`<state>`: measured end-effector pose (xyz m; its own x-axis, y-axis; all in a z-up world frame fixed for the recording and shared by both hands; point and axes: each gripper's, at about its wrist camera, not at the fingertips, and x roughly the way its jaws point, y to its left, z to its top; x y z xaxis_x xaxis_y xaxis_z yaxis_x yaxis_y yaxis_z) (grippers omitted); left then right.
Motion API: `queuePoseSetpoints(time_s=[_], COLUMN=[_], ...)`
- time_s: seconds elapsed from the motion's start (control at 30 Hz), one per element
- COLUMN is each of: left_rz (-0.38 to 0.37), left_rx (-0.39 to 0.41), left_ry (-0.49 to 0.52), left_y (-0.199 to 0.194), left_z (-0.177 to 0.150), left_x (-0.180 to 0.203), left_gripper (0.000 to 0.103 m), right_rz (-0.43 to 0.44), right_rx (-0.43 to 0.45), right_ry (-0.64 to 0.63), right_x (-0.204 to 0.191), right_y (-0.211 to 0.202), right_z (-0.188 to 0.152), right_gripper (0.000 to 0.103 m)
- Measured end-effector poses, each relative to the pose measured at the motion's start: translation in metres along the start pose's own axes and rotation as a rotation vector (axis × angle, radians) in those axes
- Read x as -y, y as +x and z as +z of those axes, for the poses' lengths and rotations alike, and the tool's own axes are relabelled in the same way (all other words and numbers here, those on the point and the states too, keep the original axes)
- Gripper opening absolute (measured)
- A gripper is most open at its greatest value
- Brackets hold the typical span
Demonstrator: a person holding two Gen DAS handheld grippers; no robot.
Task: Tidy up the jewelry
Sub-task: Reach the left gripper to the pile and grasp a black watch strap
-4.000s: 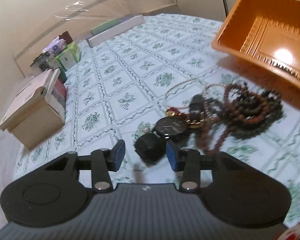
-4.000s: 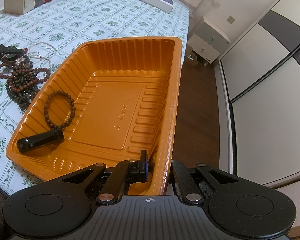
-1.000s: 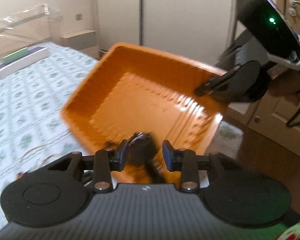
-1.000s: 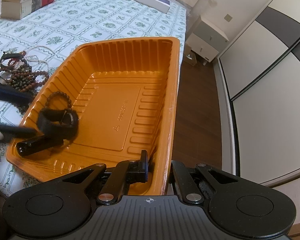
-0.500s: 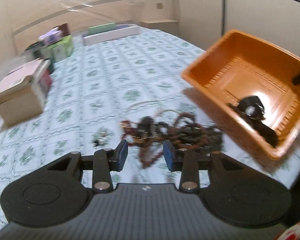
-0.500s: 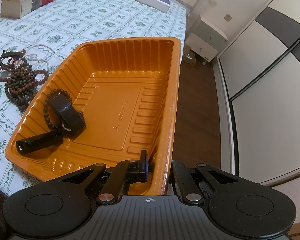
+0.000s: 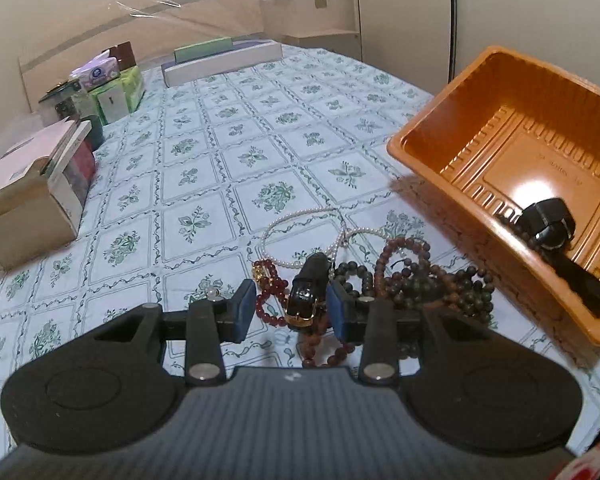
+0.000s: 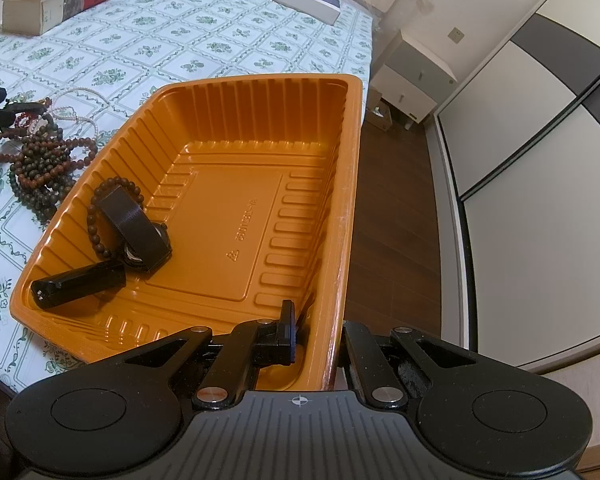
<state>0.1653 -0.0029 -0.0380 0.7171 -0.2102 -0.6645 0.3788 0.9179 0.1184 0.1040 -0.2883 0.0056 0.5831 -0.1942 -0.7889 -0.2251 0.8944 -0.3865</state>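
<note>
Above the bead pile, left gripper spread, empty, around a watch; right gripper pinches the tray wall.

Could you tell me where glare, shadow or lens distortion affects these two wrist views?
Left wrist view: a bright white glare spot sits on the floor of the ribbed orange plastic tray, which casts a dark shadow on the floral tablecloth; the fisheye bends the wardrobe lines. Right wrist view: evenly lit and sharp, with only faint sheen on the tray wall and strongly curved wardrobe edges.
</note>
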Motion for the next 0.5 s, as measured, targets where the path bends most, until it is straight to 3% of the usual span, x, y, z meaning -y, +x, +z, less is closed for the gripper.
queuePoseSetpoints(time_s=[0.1,0.17,0.23,0.5], left_rz=[0.001,-0.002,-0.001,0.036], left_rx=[-0.015,-0.02,-0.023,0.002], left_ry=[0.008,-0.001,-0.003,-0.002], left_y=[0.007,0.009,0.01,-0.003], left_z=[-0.001,-0.001,-0.002,0.001], left_x=[0.001,0.001,0.001,-0.009], left_gripper=[0.033,0.02,0.016,0.014], right_rz=[0.0,-0.001,0.0,0.0], right_rx=[0.0,0.001,0.0,0.0], right_ry=[0.001,0.0,0.003,0.003], right_x=[0.0,0.0,0.0,0.001], right_y=[0.0,0.0,0.001,0.002], right_z=[0.0,0.0,-0.001,-0.003], right_gripper=[0.005,0.005,0.005,0.005])
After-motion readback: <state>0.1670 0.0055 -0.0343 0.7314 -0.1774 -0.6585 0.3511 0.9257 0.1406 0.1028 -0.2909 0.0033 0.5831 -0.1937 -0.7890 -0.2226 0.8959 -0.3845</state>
